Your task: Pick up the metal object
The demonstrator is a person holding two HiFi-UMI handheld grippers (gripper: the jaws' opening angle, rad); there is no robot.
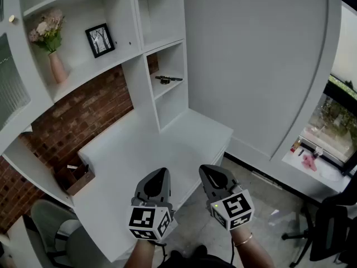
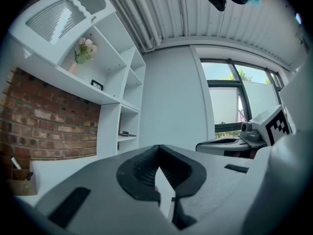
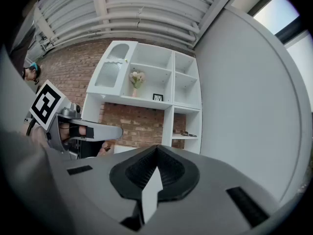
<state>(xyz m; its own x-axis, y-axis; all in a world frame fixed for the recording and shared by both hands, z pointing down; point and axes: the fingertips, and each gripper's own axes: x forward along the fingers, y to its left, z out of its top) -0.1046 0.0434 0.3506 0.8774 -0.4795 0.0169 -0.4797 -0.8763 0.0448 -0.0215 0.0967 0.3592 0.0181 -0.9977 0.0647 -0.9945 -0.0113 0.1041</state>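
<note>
A small dark metal object (image 1: pixel 167 80) lies on the middle shelf of the white shelf unit, far ahead of both grippers; it also shows small in the left gripper view as the metal object (image 2: pixel 125 133) and in the right gripper view as the metal object (image 3: pixel 187 134). My left gripper (image 1: pixel 160 176) hovers over the front edge of the white desk (image 1: pixel 139 149), jaws together, nothing between them. Beside it my right gripper (image 1: pixel 210 173) is shut and empty too, just off the desk's edge.
A pink vase with flowers (image 1: pixel 51 41) and a framed picture (image 1: pixel 100 39) stand on the upper shelf. A wooden box (image 1: pixel 75 177) sits at the desk's left. A grey chair (image 1: pixel 53 228) is at bottom left, a black chair (image 1: pixel 329 228) at right.
</note>
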